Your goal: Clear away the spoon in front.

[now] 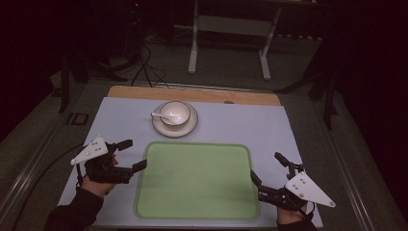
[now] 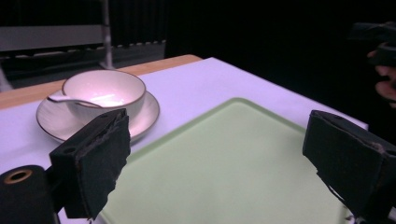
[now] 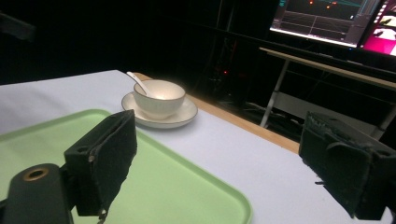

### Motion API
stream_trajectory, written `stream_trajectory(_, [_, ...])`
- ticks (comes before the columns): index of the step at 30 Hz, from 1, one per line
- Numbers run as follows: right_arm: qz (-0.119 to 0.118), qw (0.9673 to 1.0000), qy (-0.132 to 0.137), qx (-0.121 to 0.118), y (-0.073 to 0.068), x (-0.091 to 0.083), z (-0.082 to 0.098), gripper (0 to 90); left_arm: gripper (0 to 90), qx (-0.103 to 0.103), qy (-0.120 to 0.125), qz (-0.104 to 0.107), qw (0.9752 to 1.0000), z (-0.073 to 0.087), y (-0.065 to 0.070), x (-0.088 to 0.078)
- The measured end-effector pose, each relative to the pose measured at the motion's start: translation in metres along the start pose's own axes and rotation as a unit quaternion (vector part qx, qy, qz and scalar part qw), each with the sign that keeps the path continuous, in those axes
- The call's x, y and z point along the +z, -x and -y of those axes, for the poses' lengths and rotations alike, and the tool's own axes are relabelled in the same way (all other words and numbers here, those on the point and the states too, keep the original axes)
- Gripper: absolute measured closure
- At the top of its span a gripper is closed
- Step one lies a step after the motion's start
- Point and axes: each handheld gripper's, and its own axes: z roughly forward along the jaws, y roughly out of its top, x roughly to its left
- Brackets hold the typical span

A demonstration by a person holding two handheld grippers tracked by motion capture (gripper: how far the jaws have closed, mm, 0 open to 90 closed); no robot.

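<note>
The bowl (image 1: 174,112) is sitting on its saucer (image 1: 175,126) at the table's (image 1: 269,125) far side — beyond the green tray (image 1: 197,180), a spoon (image 1: 160,116) lying inside. Both hand-held grippers are hovering with jaws apart, holding nothing; the left hand-held gripper (image 1: 132,155) is looking nearer the bowl than the right hand-held gripper (image 1: 267,168).

— What do we see past our left hand-held gripper (image 2: 224,154)?

— Our two black jaws stand wide apart with nothing between them, over a green tray (image 2: 233,172) on the pale surface (image 2: 201,84).

— And beyond?

— A white bowl (image 2: 105,95) sits on a saucer (image 2: 144,112), a spoon (image 2: 70,99) resting in it. At the far right we catch the other hand (image 2: 385,79).
</note>
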Motion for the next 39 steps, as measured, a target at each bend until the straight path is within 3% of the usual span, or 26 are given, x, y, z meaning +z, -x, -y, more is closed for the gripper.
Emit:
stream_trajectory(2, [0.000,1.0000,-0.001,0.002,0.000,0.000,0.000,11.4,9.4,0.000,0.000,0.000,1.0000,0.000,0.000,0.000])
stream_trajectory(3, [0.000,1.0000,-0.001,0.002,0.000,0.000,0.000,11.4,9.4,-0.001,0.001,-0.010,1.0000,-0.009,-0.002,0.009])
stream_trajectory(10, [-0.001,1.0000,-0.005,0.000,-0.001,0.003,0.003,11.4,16.4,-0.008,0.012,-0.042,0.9990,-0.026,-0.013,0.028])
stream_trajectory(14, [-0.002,1.0000,-0.004,0.003,-0.001,0.003,0.004,11.4,20.8,-0.023,0.025,-0.063,0.9974,-0.028,-0.025,0.038])
stream_trajectory(16, [-0.002,1.0000,-0.004,0.003,-0.001,0.003,0.004,11.4,22.9,-0.041,0.039,-0.072,0.9958,-0.028,-0.032,0.042])
stream_trajectory(20, [-0.003,1.0000,-0.005,0.006,-0.001,0.003,0.005,11.4,28.1,-0.084,0.067,-0.091,0.9901,-0.025,-0.048,0.049])
stream_trajectory(21, [-0.004,1.0000,-0.005,0.006,-0.002,0.004,0.005,11.4,30.2,-0.100,0.073,-0.101,0.9872,-0.022,-0.055,0.054])
stream_trajectory(22, [-0.004,1.0000,-0.006,0.005,-0.002,0.004,0.005,11.4,30.4,-0.100,0.073,-0.101,0.9872,-0.022,-0.055,0.054])
stream_trajectory(24, [-0.004,1.0000,-0.006,0.006,-0.002,0.004,0.005,11.4,32.6,-0.111,0.076,-0.111,0.9846,-0.019,-0.060,0.060])
stream_trajectory(28, [-0.005,0.9999,-0.006,0.008,-0.001,0.004,0.006,11.4,32.9,-0.136,0.078,-0.130,0.9790,-0.010,-0.070,0.072])
stream_trajectory(29, [-0.004,0.9999,-0.006,0.007,-0.001,0.004,0.006,11.4,32.8,-0.148,0.078,-0.138,0.9763,-0.005,-0.074,0.079])
stream_trajectory(30, [-0.004,0.9999,-0.007,0.008,-0.001,0.004,0.006,11.4,32.9,-0.148,0.078,-0.138,0.9763,-0.005,-0.074,0.079])
stream_trajectory(39, [-0.007,0.9999,-0.008,0.009,-0.001,0.004,0.007,11.4,35.1,-0.225,0.083,-0.165,0.9567,0.015,-0.095,0.107])
